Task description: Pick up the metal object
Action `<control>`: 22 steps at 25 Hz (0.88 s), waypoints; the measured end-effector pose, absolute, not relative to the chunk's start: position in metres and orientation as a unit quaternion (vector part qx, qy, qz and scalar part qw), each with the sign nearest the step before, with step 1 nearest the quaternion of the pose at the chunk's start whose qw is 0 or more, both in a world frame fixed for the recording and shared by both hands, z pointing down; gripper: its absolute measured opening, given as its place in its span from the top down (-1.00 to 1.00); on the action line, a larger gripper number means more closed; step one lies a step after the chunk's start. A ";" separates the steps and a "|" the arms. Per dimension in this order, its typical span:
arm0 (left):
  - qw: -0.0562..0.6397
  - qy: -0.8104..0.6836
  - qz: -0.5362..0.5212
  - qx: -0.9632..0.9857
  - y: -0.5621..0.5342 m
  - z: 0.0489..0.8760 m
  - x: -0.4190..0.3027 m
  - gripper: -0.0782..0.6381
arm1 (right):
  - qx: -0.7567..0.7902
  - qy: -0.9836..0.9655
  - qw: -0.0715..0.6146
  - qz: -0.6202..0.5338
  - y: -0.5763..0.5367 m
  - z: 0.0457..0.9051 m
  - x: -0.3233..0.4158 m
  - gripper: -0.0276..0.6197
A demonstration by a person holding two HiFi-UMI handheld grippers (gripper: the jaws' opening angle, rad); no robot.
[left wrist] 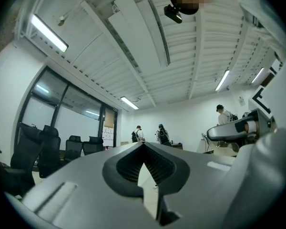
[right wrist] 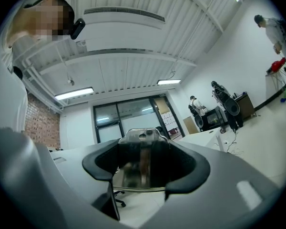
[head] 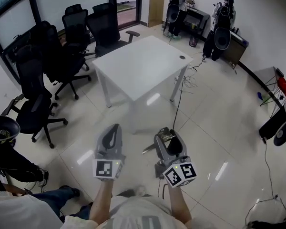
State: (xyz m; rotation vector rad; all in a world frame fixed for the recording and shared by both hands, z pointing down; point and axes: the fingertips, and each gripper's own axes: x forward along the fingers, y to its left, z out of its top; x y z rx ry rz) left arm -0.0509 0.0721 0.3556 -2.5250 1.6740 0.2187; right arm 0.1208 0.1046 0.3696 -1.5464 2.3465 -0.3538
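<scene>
The metal object (head: pixel 163 136) is a shiny plate-like piece with a thin part sticking out to the left. My right gripper (head: pixel 166 134) is shut on it, held in the air above the tiled floor. In the right gripper view the metal object (right wrist: pixel 139 162) fills the gap between the dark pads and rises above them, and the right gripper (right wrist: pixel 140 159) points up toward the ceiling. My left gripper (head: pixel 115 128) hangs beside it on the left with its jaws together and nothing between them. The left gripper (left wrist: pixel 144 165) view shows the same.
A white table (head: pixel 143 66) stands ahead on the floor, with a cable (head: pixel 179 104) trailing from its right side. Black office chairs (head: pixel 69 42) crowd the left. Desks with hanging gear (head: pixel 221 30) line the back right wall. A person's leg (head: pixel 47 199) is at lower left.
</scene>
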 end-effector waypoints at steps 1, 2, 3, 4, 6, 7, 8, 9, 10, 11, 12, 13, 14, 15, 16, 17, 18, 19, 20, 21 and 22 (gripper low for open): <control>0.057 0.547 0.070 -0.832 0.080 0.353 -0.050 0.78 | -0.540 0.819 0.153 -0.118 0.111 0.367 0.118 -0.02; 0.064 0.544 0.067 -0.834 0.087 0.350 -0.049 0.78 | -0.540 0.820 0.151 -0.113 0.116 0.363 0.116 -0.02; 0.071 0.543 0.064 -0.834 0.093 0.346 -0.048 0.78 | -0.540 0.821 0.149 -0.110 0.120 0.359 0.113 -0.02; 0.077 0.543 0.065 -0.834 0.099 0.341 -0.050 0.78 | -0.539 0.822 0.150 -0.109 0.124 0.356 0.109 -0.02; 0.092 0.545 0.076 -0.830 0.116 0.327 -0.058 0.78 | -0.534 0.826 0.150 -0.100 0.136 0.350 0.098 -0.02; 0.104 0.547 0.078 -0.827 0.125 0.323 -0.063 0.78 | -0.532 0.829 0.145 -0.093 0.143 0.348 0.093 -0.02; 0.117 0.551 0.075 -0.823 0.132 0.320 -0.068 0.78 | -0.531 0.831 0.142 -0.087 0.147 0.346 0.088 -0.02; 0.130 0.555 0.071 -0.819 0.136 0.317 -0.073 0.78 | -0.531 0.830 0.145 -0.085 0.148 0.343 0.084 -0.02; 0.142 0.557 0.065 -0.816 0.138 0.315 -0.077 0.78 | -0.532 0.829 0.150 -0.086 0.147 0.341 0.080 -0.02; 0.155 0.555 0.055 -0.815 0.139 0.315 -0.080 0.78 | -0.533 0.827 0.153 -0.089 0.148 0.341 0.076 -0.02; 0.170 0.550 0.040 -0.817 0.140 0.317 -0.081 0.78 | -0.535 0.827 0.152 -0.090 0.149 0.342 0.073 -0.02; 0.190 0.543 0.024 -0.818 0.141 0.319 -0.081 0.78 | -0.536 0.826 0.147 -0.091 0.150 0.344 0.070 -0.02; 0.213 0.535 0.010 -0.817 0.143 0.319 -0.081 0.78 | -0.538 0.826 0.144 -0.092 0.151 0.346 0.067 -0.02; 0.232 0.529 0.001 -0.816 0.144 0.318 -0.080 0.78 | -0.538 0.825 0.143 -0.094 0.153 0.348 0.066 -0.02; 0.241 0.526 -0.002 -0.816 0.145 0.318 -0.080 0.78 | -0.539 0.825 0.144 -0.095 0.154 0.348 0.065 -0.02; 0.237 0.526 -0.001 -0.817 0.146 0.320 -0.082 0.78 | -0.539 0.824 0.143 -0.096 0.155 0.349 0.064 -0.02; 0.223 0.529 0.000 -0.819 0.145 0.323 -0.084 0.78 | -0.540 0.824 0.141 -0.096 0.155 0.349 0.064 -0.02; 0.206 0.533 0.000 -0.821 0.144 0.328 -0.086 0.78 | -0.541 0.824 0.139 -0.096 0.156 0.350 0.063 -0.02; 0.194 0.534 -0.003 -0.823 0.143 0.333 -0.088 0.78 | -0.541 0.824 0.138 -0.098 0.155 0.351 0.061 -0.02; 0.191 0.533 -0.009 -0.824 0.142 0.337 -0.089 0.78 | -0.541 0.824 0.137 -0.100 0.155 0.352 0.060 -0.02; 0.187 0.533 -0.017 -0.825 0.140 0.342 -0.090 0.78 | -0.541 0.824 0.137 -0.102 0.154 0.353 0.058 -0.02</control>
